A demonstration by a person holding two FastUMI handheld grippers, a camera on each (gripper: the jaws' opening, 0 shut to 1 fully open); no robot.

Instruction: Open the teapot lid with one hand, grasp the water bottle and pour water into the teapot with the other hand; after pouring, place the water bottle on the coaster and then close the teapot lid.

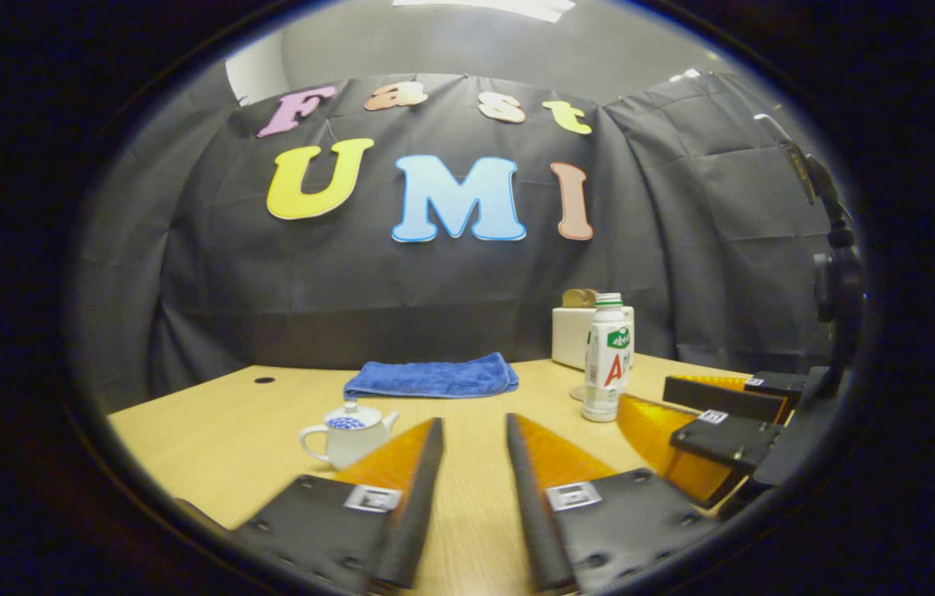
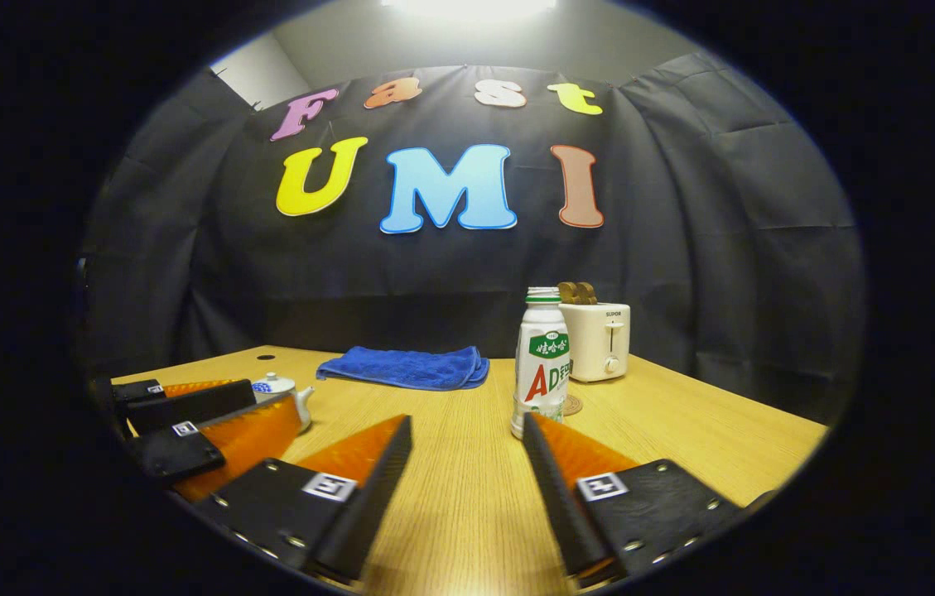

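The teapot sits on the desk with its lid on top, nearer the left edge. It is just ahead of the left gripper, whose fingers are spread wide and hold nothing — I think this one is meant for the lid. The water bottle stands upright nearer the right side, just in front of the right gripper, also spread wide and empty — handy for grabbing it. The coaster lies just behind the bottle, ready for later. Farther back are a blue towel near the back edge and a white toaster
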